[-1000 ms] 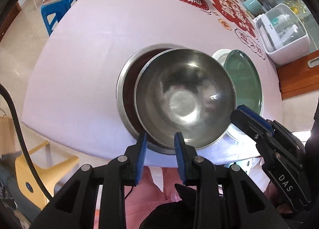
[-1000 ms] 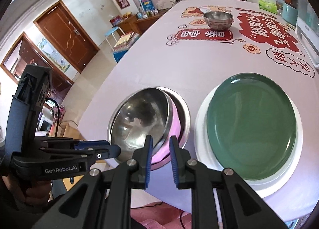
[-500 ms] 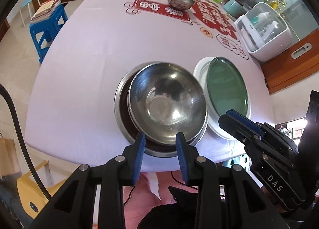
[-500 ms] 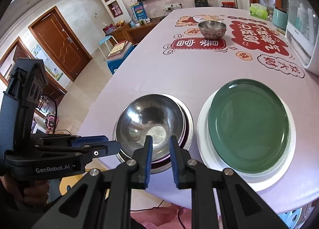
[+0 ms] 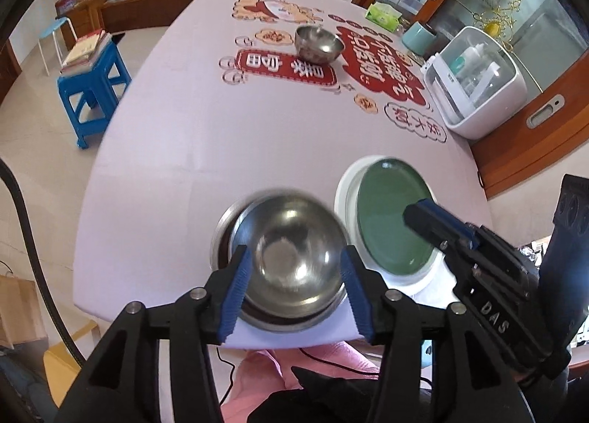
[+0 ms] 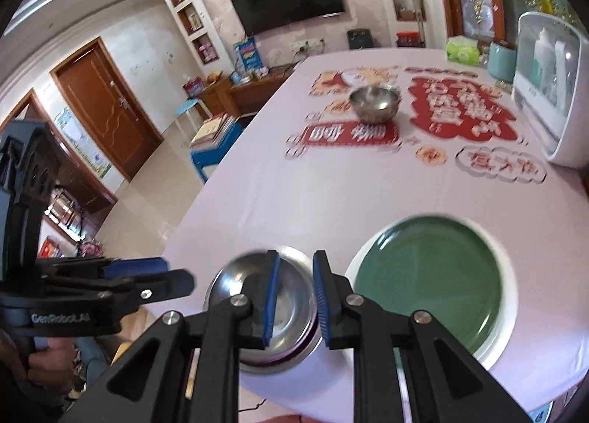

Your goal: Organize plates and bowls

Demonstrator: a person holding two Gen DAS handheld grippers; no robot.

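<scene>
Steel bowls (image 5: 291,261) sat nested beside a green plate (image 5: 390,217); left tool (image 5: 294,290) gaped wide, right tool (image 6: 294,301) narrow, both empty.

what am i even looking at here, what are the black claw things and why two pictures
There is no robot here: a person holds a hand-held two-finger gripper in each hand, and each gripper carries a wide-angle camera looking forward along its fingers. One picture comes from the left gripper, the other from the right gripper; each also shows the other tool off to one side. Both have blue pads and both are open, holding nothing.

Below them is a table with a pale printed tablecloth. Near its front edge a steel bowl sits nested in a wider steel bowl. Beside them a green plate lies on a white plate. Farther back stands a small steel bowl, with a white lidded container at the table's edge.
</scene>
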